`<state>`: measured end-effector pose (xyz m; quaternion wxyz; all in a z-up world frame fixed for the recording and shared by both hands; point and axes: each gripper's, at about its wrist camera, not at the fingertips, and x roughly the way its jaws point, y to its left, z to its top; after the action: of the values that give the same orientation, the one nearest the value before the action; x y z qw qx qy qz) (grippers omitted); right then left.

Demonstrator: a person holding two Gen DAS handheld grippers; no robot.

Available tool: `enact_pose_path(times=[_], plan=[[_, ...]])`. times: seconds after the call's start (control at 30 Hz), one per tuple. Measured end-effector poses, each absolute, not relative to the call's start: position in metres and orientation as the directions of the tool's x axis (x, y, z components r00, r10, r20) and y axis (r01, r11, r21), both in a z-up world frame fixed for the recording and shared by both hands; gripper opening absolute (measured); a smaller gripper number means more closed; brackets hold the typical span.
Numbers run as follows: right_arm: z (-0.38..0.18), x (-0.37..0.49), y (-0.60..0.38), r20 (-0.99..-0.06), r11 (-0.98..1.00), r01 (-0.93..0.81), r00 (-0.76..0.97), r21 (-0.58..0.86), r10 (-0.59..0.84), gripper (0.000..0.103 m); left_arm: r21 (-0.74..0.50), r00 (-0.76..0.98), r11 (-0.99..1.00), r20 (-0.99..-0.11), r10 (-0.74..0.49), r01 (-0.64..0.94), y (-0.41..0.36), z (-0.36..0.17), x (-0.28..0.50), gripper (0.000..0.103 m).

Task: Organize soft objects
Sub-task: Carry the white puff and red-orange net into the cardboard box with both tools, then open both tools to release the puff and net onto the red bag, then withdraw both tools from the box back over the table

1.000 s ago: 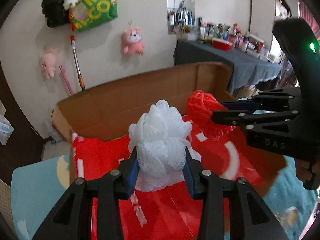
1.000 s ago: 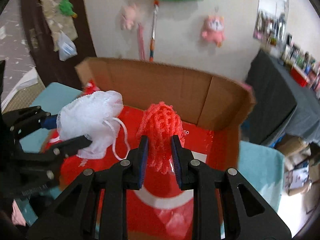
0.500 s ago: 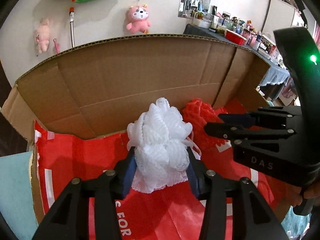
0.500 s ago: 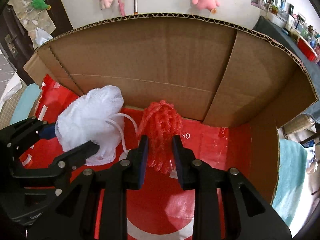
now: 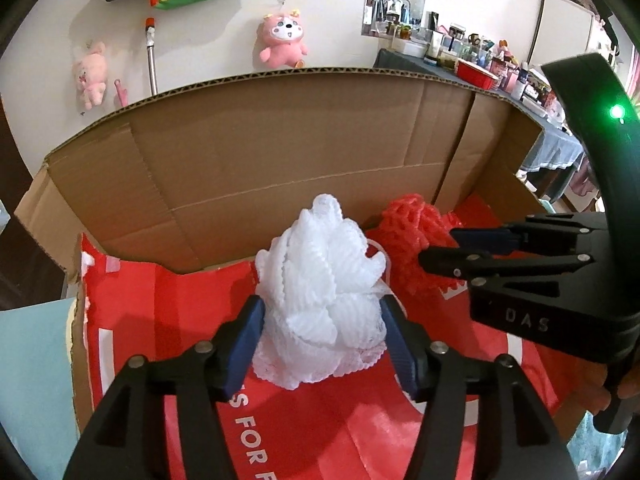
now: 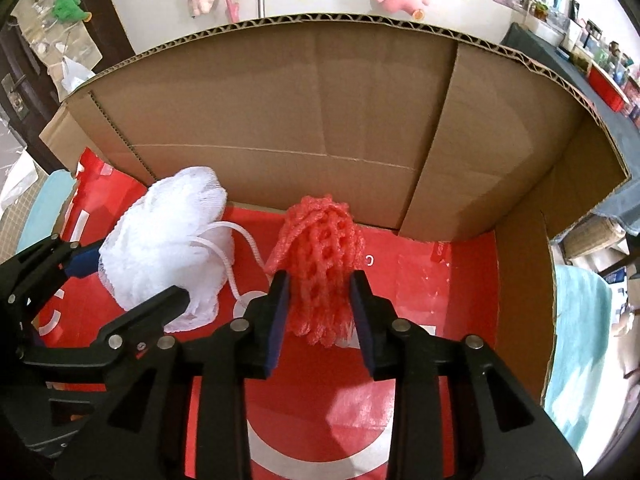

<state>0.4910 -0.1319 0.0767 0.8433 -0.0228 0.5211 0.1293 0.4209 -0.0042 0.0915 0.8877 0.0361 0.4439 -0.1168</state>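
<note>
A white mesh bath puff (image 5: 320, 280) rests on the red bag (image 5: 160, 320) lining the cardboard box (image 5: 280, 160). My left gripper (image 5: 324, 336) straddles it, its jaws opening, the blue pads only brushing the puff's sides. To its right, a red foam net (image 5: 412, 232) sits between the fingers of my right gripper (image 5: 436, 246). In the right wrist view the red net (image 6: 320, 264) bulges above the pads of the right gripper (image 6: 318, 304), whose jaws are opening but still pinch it. The puff (image 6: 168, 248) lies to the left, with a white cord.
The box's tall back wall (image 6: 320, 120) stands close behind both objects, and its right side wall (image 6: 520, 280) borders bare red bag (image 6: 440, 320). A teal mat (image 5: 32, 380) lies outside the box. Pink plush toys (image 5: 282, 40) hang on the wall.
Both grippers came forward and down into the box with their loads. The left jaws have spread clear of the puff, which now sits on the bag; the right jaws have widened slightly.
</note>
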Motion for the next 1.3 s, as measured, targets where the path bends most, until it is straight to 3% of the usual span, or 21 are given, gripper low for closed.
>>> enact_pose_path(times=[0.07, 0.1, 0.13, 0.5, 0.87, 1.3], plan=[[0.076, 0.49, -0.132, -0.885, 0.968, -0.238, 0.429, 0.083, 0.181, 0.041, -0.028, 0.583, 0.972, -0.796, -0.162, 0.233, -0.004, 0.091, 0.419, 0.071], [0.077, 0.488, -0.132, -0.882, 0.969, -0.234, 0.439, 0.074, 0.173, 0.061, -0.024, 0.587, 0.973, -0.794, -0.158, 0.229, -0.003, 0.091, 0.418, 0.074], [0.077, 0.486, -0.131, -0.877, 0.97, -0.234, 0.45, 0.069, 0.17, 0.07, -0.022, 0.588, 0.974, -0.794, -0.155, 0.226, -0.002, 0.091, 0.417, 0.075], [0.091, 0.469, -0.138, -0.864, 0.977, -0.209, 0.484, 0.04, 0.139, 0.071, -0.014, 0.628, 0.984, -0.768, -0.124, 0.178, 0.009, 0.106, 0.406, 0.096], [0.141, 0.421, -0.144, -0.82, 0.982, -0.187, 0.555, 0.04, 0.139, 0.071, -0.008, 0.718, 0.993, -0.69, -0.094, 0.122, 0.026, 0.162, 0.353, 0.103], [0.248, 0.292, -0.17, -0.639, 0.985, -0.164, 0.752, 0.057, 0.162, 0.079, -0.058, 0.854, 0.99, -0.502, -0.138, 0.126, 0.026, 0.242, 0.23, 0.103]])
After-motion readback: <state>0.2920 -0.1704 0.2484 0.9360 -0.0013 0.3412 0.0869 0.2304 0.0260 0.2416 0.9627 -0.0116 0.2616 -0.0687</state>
